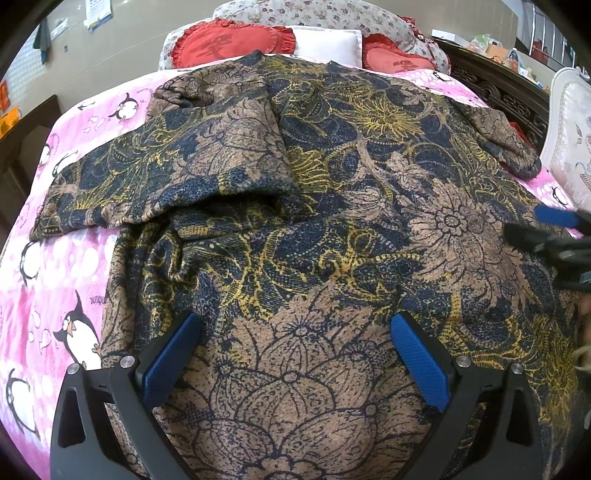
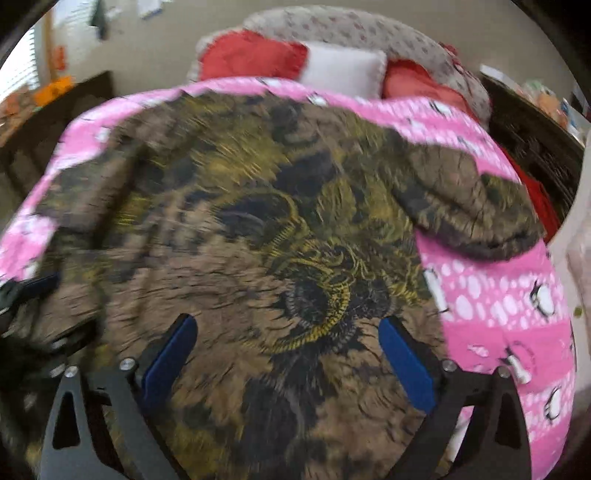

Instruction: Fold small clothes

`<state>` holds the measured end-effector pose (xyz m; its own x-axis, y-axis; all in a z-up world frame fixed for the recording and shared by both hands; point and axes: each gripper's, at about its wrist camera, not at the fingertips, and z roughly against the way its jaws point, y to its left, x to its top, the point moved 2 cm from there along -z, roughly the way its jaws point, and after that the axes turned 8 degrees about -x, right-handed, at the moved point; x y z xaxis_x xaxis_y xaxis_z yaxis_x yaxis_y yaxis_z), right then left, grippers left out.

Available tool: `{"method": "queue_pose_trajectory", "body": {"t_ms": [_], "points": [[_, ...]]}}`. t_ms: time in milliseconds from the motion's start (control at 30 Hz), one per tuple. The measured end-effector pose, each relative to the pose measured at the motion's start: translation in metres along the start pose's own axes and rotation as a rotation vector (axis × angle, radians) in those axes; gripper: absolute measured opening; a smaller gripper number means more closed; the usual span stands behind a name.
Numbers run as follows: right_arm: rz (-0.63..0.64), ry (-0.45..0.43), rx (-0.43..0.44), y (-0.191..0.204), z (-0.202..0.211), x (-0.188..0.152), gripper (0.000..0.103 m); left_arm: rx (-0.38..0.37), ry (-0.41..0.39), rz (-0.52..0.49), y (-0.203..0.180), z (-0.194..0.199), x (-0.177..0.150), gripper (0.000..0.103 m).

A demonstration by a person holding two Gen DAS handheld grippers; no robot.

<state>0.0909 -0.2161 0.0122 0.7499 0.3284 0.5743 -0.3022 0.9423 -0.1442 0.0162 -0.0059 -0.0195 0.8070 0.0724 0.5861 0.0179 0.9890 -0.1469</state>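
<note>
A brown, navy and yellow floral top [image 1: 332, 206] lies spread on a pink penguin blanket [image 1: 55, 280]. Its left sleeve [image 1: 207, 158] is folded in across the body, while the right sleeve [image 2: 472, 206] lies out to the side on the blanket. My left gripper [image 1: 295, 354] is open over the garment's lower part, with nothing between its blue pads [image 1: 171, 360]. The right gripper [image 2: 288, 362] is open above the garment's right half, in a blurred view. It also shows at the right edge of the left wrist view, right gripper [image 1: 554, 229].
Red heart cushions [image 1: 229, 44], a white pillow [image 1: 328, 44] and a floral quilt [image 1: 314, 13] sit at the bed's head. Dark carved wooden furniture [image 1: 506, 96] and a white chair [image 1: 572, 140] stand to the right. A dark cabinet [image 1: 26, 133] is on the left.
</note>
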Motion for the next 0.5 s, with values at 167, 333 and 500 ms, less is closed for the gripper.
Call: {"method": "queue_pose_trajectory", "body": {"t_ms": [167, 333, 500], "points": [[0.019, -0.01, -0.037, 0.007, -0.012, -0.022, 0.101, 0.0, 0.001, 0.0, 0.0, 0.0, 0.0, 0.088], [0.022, 0.0, -0.044, 0.008, -0.015, -0.022, 0.103, 0.0, 0.0, 0.0, 0.0, 0.0, 0.0, 0.088], [0.018, 0.0, -0.04, 0.008, -0.015, -0.023, 0.103, 0.0, 0.001, 0.0, 0.0, 0.0, 0.0, 0.088]]}}
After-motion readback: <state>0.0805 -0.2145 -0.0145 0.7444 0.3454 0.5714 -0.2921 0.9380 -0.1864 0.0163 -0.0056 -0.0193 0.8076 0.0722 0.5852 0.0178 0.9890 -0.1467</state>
